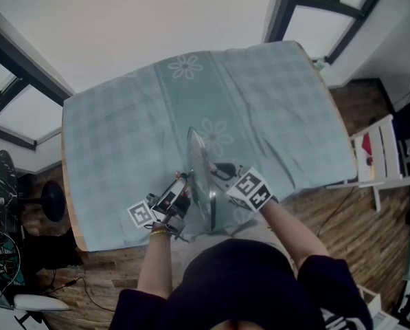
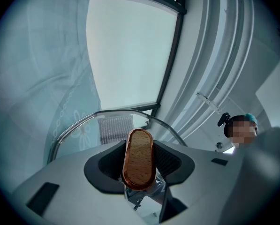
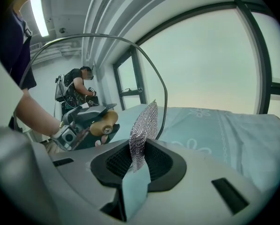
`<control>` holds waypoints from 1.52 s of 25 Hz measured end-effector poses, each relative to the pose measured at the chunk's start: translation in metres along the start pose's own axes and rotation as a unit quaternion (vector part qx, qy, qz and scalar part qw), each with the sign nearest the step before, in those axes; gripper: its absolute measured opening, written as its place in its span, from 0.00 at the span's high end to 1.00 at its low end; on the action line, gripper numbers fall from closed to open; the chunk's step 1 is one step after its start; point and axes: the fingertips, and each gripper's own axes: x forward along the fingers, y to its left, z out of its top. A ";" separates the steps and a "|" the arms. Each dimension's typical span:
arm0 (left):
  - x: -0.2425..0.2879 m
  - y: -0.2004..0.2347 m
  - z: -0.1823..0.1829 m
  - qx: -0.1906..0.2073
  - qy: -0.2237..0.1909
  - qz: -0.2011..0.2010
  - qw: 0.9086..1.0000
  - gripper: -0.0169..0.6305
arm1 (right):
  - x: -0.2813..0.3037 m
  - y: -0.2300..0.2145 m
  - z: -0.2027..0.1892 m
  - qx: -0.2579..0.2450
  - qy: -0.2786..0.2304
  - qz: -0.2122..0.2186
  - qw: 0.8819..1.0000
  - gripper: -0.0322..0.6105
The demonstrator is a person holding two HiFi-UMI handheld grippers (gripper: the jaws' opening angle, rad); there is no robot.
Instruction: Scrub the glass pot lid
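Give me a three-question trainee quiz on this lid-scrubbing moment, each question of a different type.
1. Which part of the glass lid does the left claw grip? A) rim B) wooden knob C) nothing
2. True or false: the lid lies flat on the tablecloth.
3. Fill in: the right claw holds a silvery mesh ____.

Key
1. B, the wooden knob sits clamped between the jaws.
2. False, it is held up on edge.
3. scrubber
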 end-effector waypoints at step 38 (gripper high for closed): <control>0.000 0.000 0.001 0.001 -0.002 -0.004 1.000 0.71 | 0.002 0.062 -0.051 0.014 0.054 0.092 0.994 0.83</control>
